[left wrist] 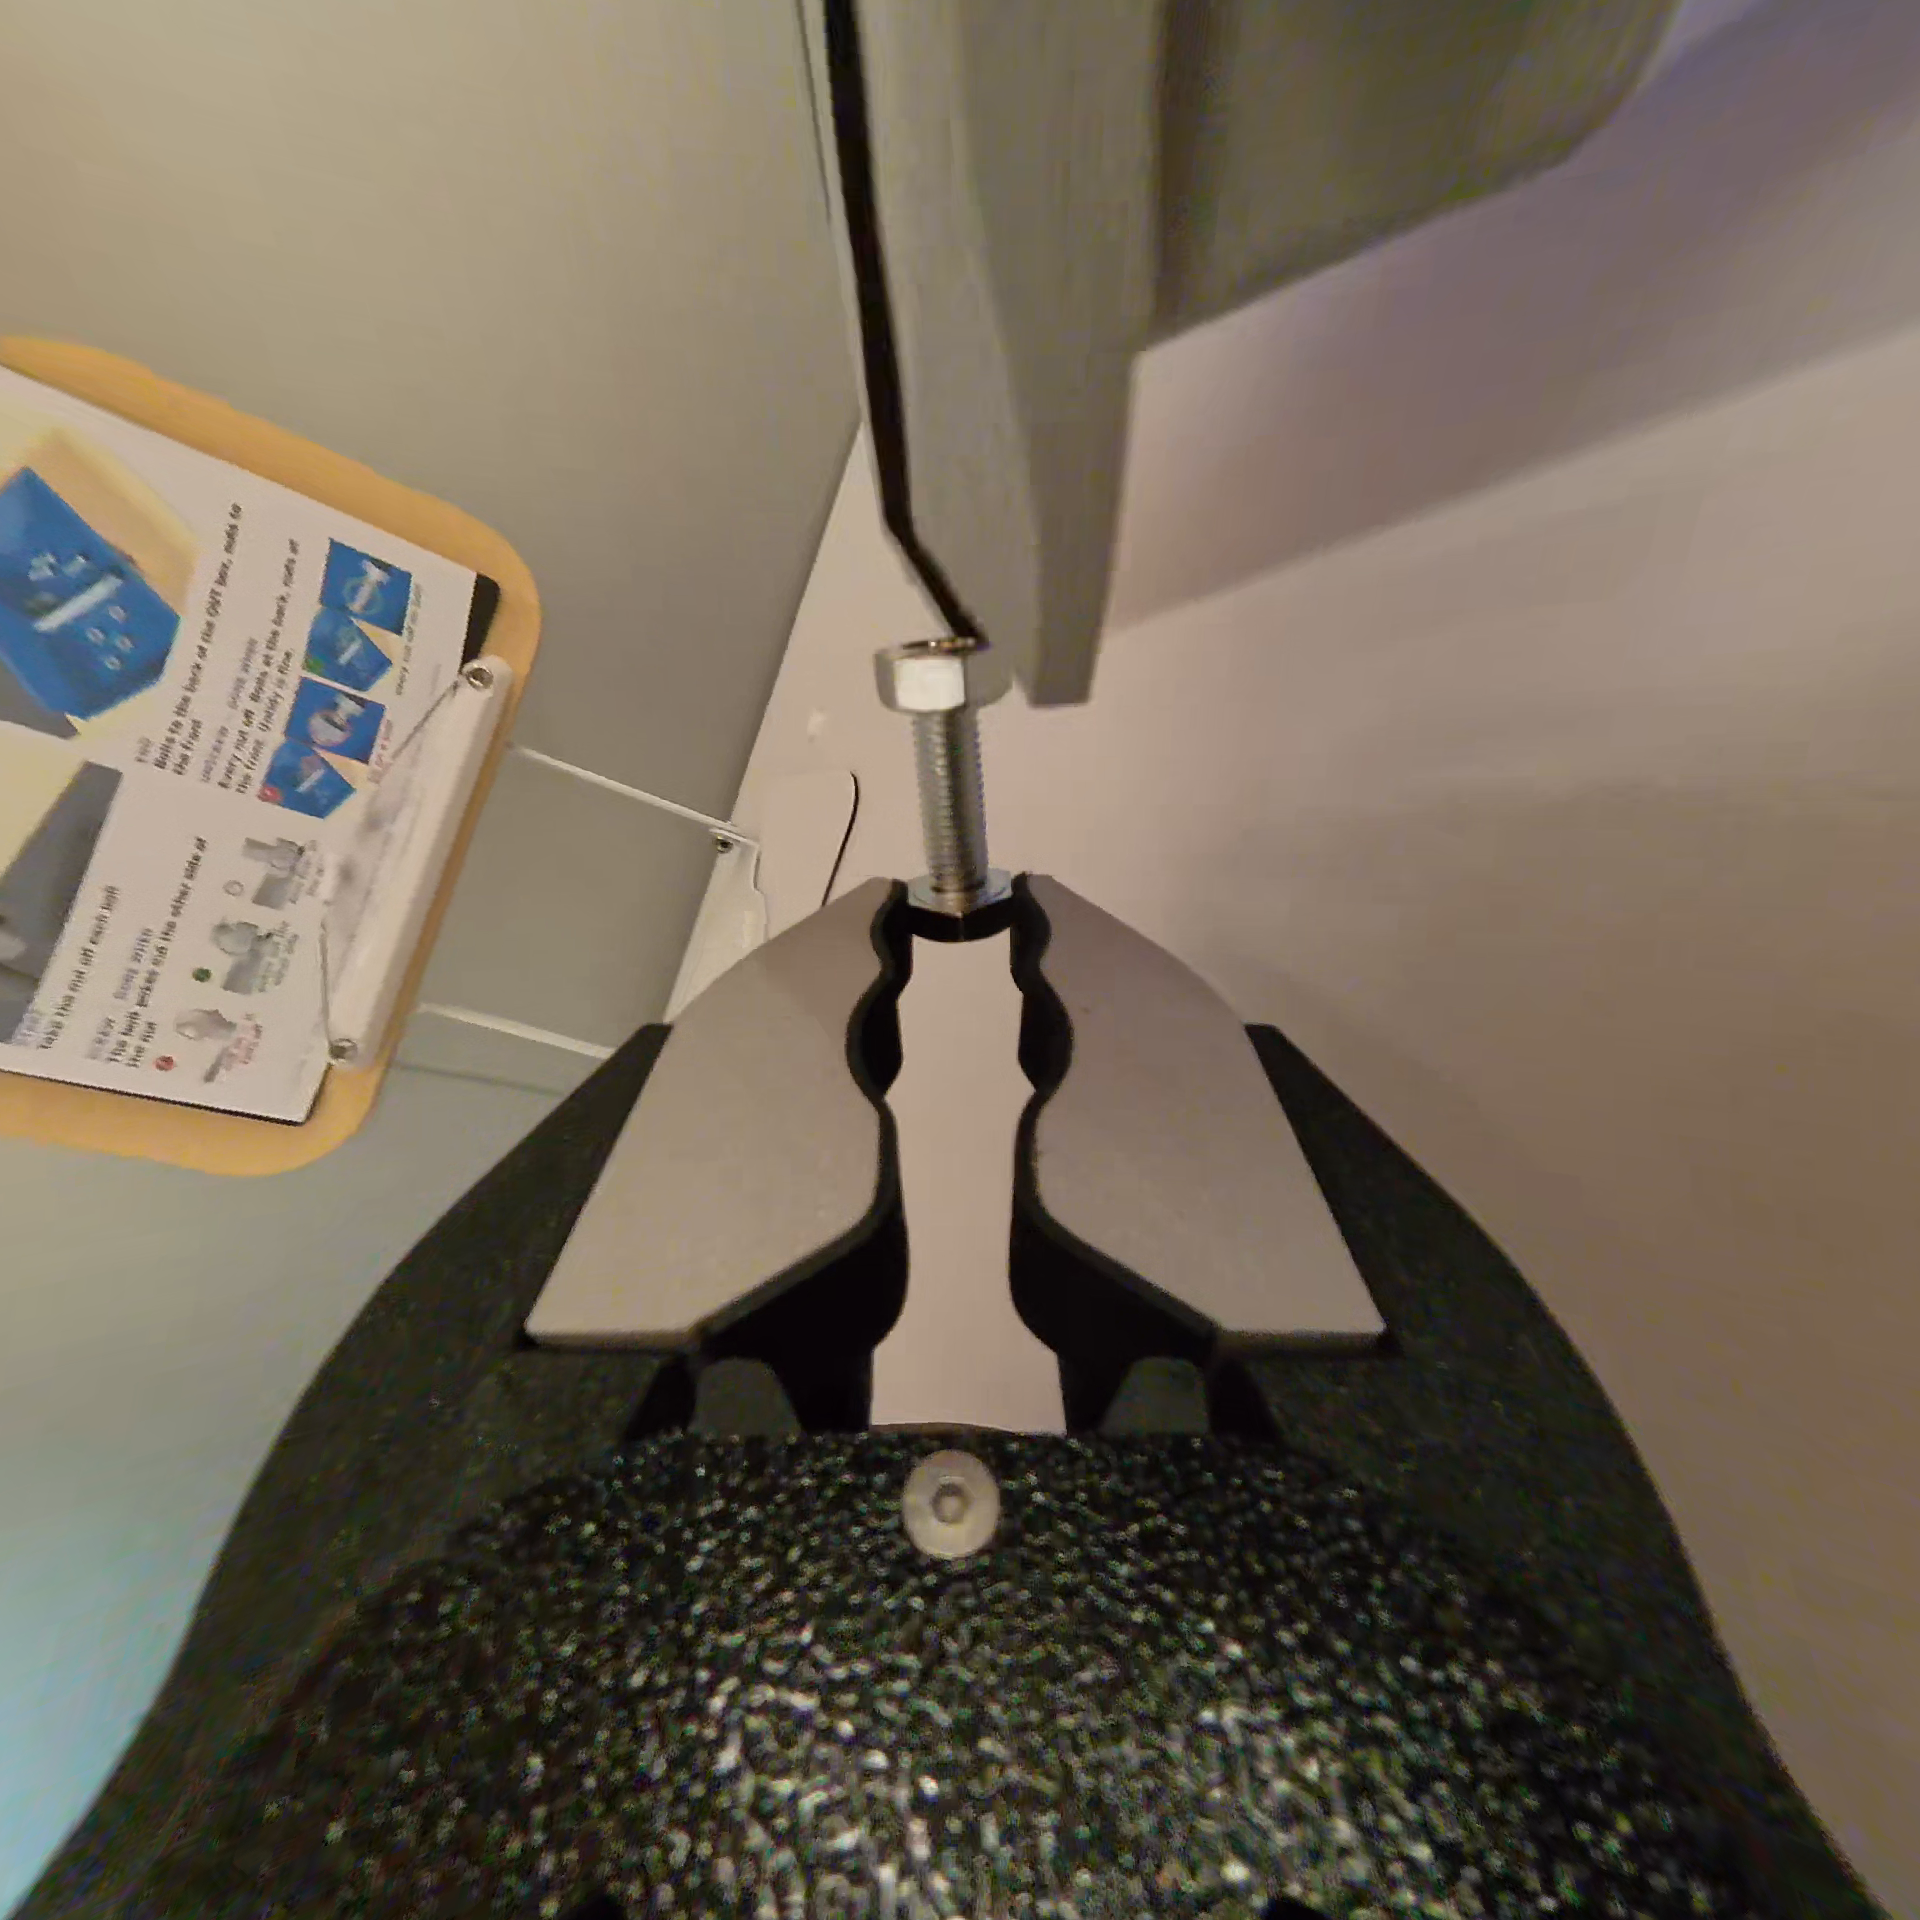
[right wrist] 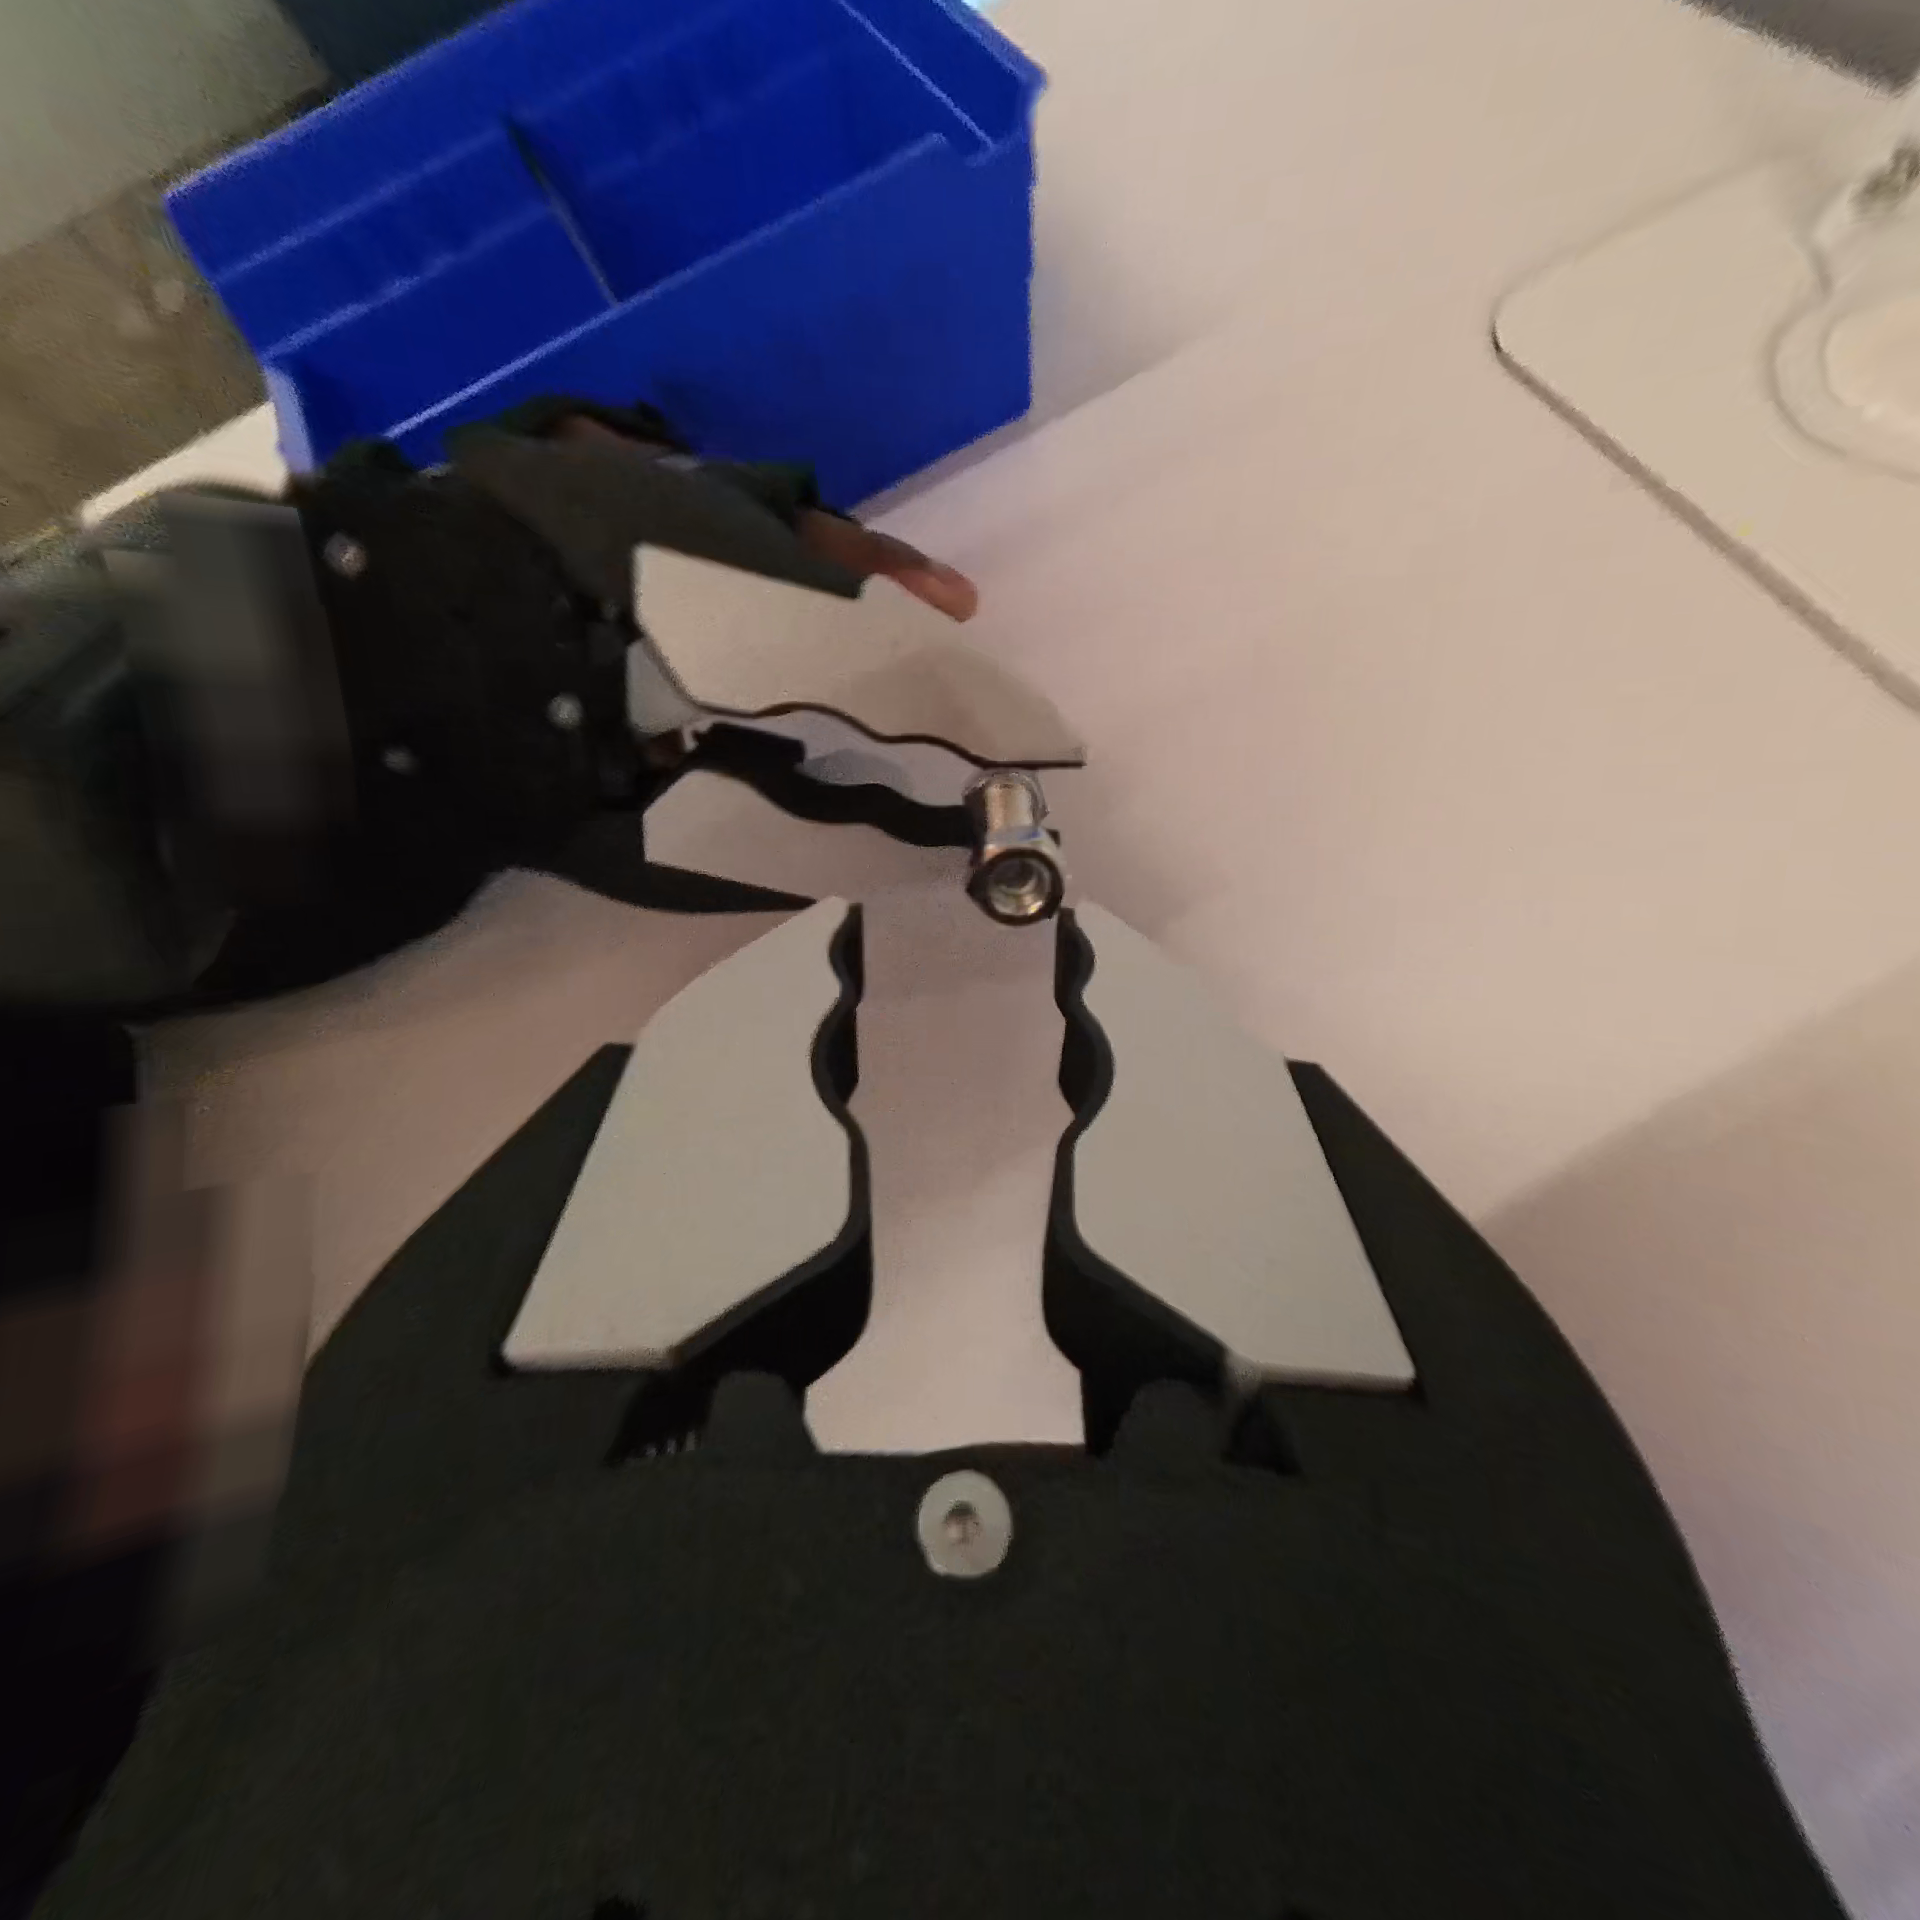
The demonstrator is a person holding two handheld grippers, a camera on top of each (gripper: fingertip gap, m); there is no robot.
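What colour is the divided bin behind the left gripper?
Blue: the bin shows best in the right wrist view, beyond the left gripper.

Hidden, cut-off and blurred areas

The bolt (left wrist: 948,790) head sits inside the left gripper (left wrist: 958,902) tips, its end face hidden. The right gripper (left wrist: 997,416) is cropped by the top edge. The sheet (left wrist: 197,790) runs off the left edge. The blue bin (right wrist: 665,260) and gloved hand (right wrist: 582,520) are motion-blurred.

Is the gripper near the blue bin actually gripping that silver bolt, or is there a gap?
Touching. The left wrist view shows the left gripper with both fingertips closed on the bolt at its hexagonal end, no gap on either side.
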